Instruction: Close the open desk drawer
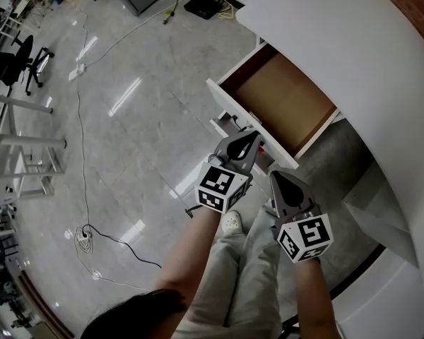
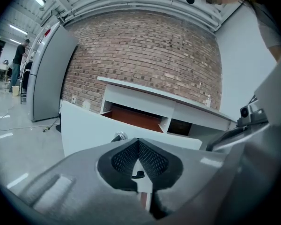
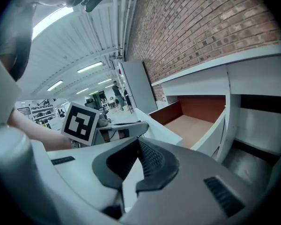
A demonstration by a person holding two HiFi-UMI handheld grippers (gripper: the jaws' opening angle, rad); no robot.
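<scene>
While the desk drawer [image 1: 283,101] stands pulled out of the counter [image 1: 339,41], straight ahead | left gripper [image 1: 253,138]: jaws pressed together, empty, tip near the drawer front, likely for pushing | right gripper [image 1: 278,179]: jaws together, empty, just behind, spare.

Glossy grey floor [image 1: 141,119] carrying everything. Black cable [image 1: 81,182] snaking across it, far power strip [image 1: 76,71] down to near power strip [image 1: 83,240]. Office chair [image 1: 25,62] at left edge. Router [image 1: 203,6] on floor beside white desk [image 1: 353,55].
</scene>
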